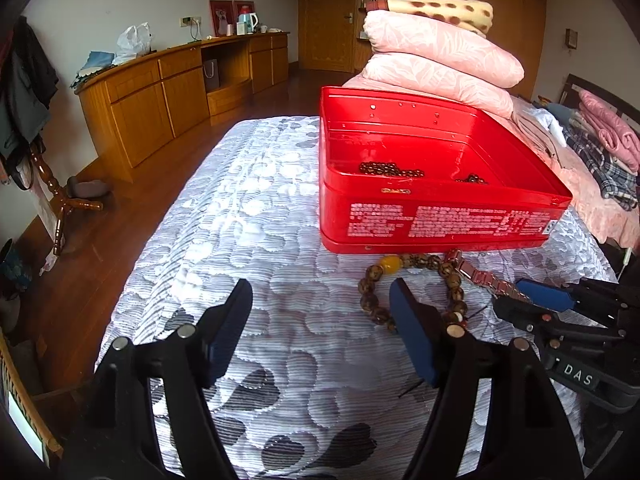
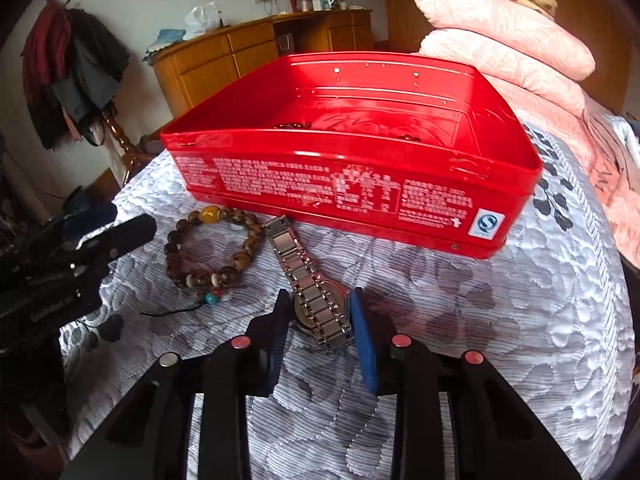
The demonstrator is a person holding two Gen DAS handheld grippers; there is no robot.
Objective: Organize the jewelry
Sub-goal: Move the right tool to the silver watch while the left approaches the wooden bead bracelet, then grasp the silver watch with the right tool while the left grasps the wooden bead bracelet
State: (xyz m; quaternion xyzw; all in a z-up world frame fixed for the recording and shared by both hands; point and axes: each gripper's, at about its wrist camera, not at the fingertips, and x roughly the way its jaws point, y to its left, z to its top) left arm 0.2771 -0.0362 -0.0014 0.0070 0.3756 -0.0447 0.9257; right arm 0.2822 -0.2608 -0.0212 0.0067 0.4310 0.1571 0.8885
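A silver metal-link watch [image 2: 316, 308] lies on the quilted cover in front of an open red tin [image 2: 320, 184]. My right gripper [image 2: 320, 294] is shut on the watch, its blue pads against both sides of the case. A brown bead bracelet [image 2: 252, 240] with an amber bead lies to the left of the watch, flat on the cover. My left gripper [image 1: 320, 286] stands open over bare quilt with nothing between its fingers. The bracelet [image 1: 370, 300] lies just past its right fingertip. Dark bead strands [image 1: 390, 170] rest inside the tin [image 1: 440, 220].
The white and grey quilted cover [image 1: 248, 208] drops off at its left edge to a wooden floor. Stacked pink pillows [image 1: 440, 52] and folded bedding sit behind and right of the tin. A wooden sideboard [image 1: 168, 92] lines the far wall.
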